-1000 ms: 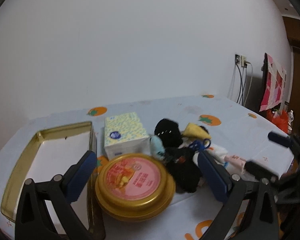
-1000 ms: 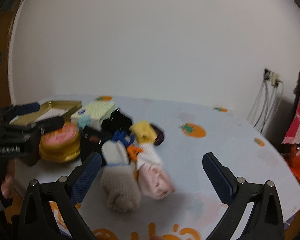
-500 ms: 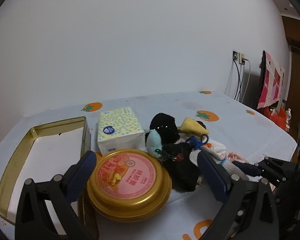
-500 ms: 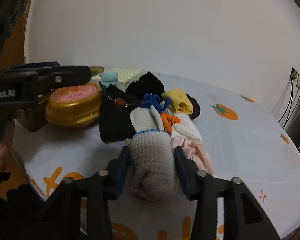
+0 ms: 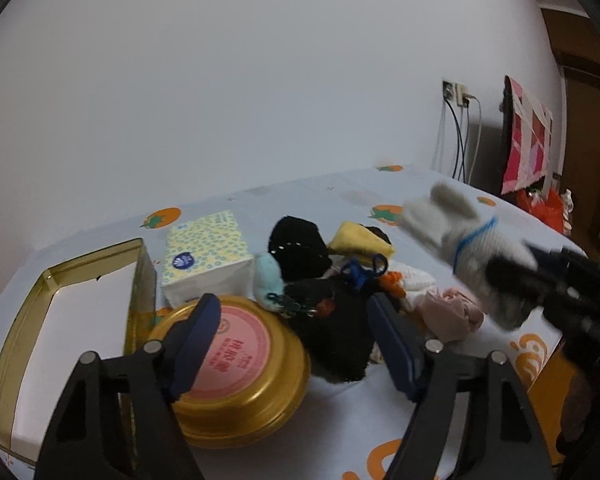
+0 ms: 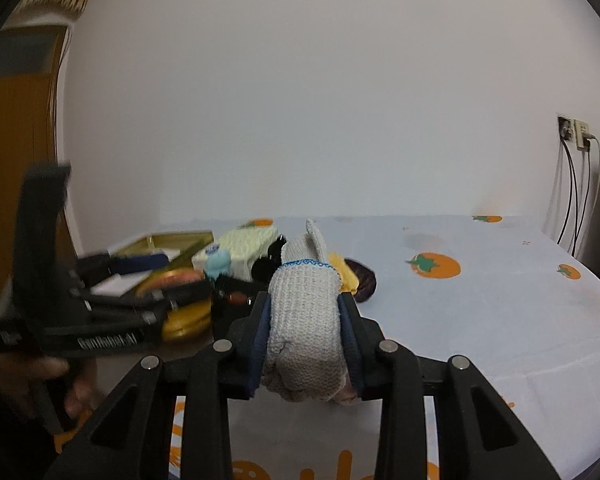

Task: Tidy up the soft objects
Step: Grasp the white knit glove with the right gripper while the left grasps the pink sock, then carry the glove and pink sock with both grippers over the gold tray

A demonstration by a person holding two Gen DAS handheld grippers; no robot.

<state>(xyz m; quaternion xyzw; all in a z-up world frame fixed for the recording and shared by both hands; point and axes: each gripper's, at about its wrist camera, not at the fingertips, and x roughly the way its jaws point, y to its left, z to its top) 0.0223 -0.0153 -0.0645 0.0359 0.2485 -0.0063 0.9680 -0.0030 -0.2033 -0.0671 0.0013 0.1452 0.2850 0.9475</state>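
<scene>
Far to the left of the left gripper sits the open gold tin, its rim just beside the left jaw. Under that same jaw lies the round gold tin with the pink lid, and past it the tissue pack. The left gripper's jaws have just been closing in, and they stand fairly wide with no pad pressing anything. The black plush lies between them, up against the right jaw. Careful here: if they shut from this spot, I reckon the left pad catches the round tin's lid and shoves it rather than taking the plush cleanly. The keyring and the pale blue pompom hang over the tin too, and they could snag and drag.

Beyond the right jaw, the pink cloth is bunched on the table, with the yellow piece further off.

Over on the right, the right gripper has just been narrowing and is clamped on the grey knit glove, lifted clear of the pile. Both pads squeeze its middle; the cuff sticks out ahead and the fingers droop below. It looks secure, but the knit is loose. A quick swing could let it slide out, and those dangling fingers may brush the pile on the way to the open tin.
</scene>
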